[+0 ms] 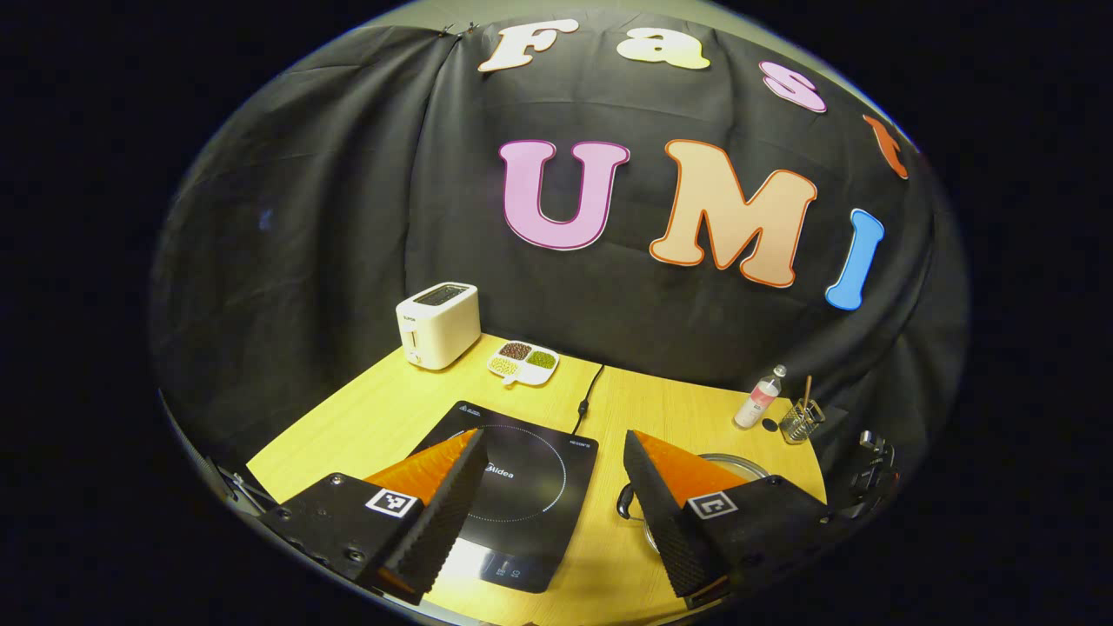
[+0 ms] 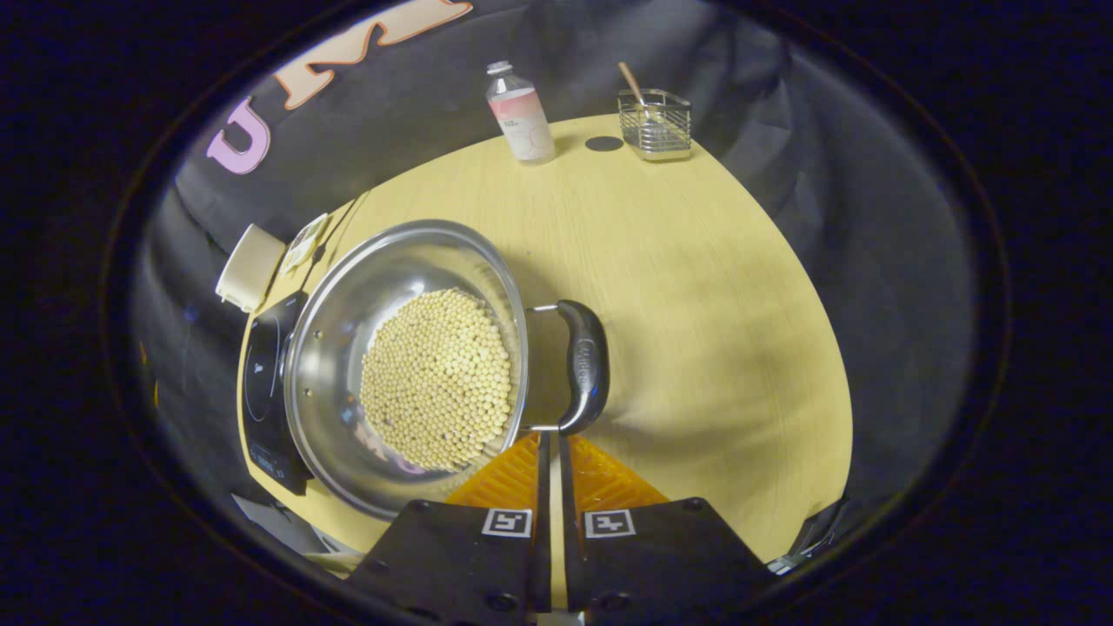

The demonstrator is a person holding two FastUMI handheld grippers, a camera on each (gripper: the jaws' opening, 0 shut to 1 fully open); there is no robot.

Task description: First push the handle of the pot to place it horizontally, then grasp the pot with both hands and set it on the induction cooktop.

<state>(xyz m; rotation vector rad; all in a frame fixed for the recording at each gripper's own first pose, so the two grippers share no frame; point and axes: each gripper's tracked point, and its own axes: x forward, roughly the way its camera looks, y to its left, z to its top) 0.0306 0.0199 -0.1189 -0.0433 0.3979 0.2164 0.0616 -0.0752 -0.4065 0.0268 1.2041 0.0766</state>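
Beside the pot (image 2: 409, 365) on the bench (image 2: 696, 287), right tongs (image 2: 550, 452) sat pressed together below its handle (image 2: 584, 365); left tongs (image 1: 556, 487) hung spread above the induction cooktop (image 1: 522, 487)

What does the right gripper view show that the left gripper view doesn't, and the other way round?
Right gripper view's extras: the pale beans heaped inside the pot, and the right hand-held gripper, shut, by the pot's dark handle.
Left gripper view's extras: the cable running to the induction cooktop, the slot on top of the toaster, and the left hand-held gripper, open.
Shared: table, induction cooktop, pot, toaster, divided dish, bottle, wire holder.
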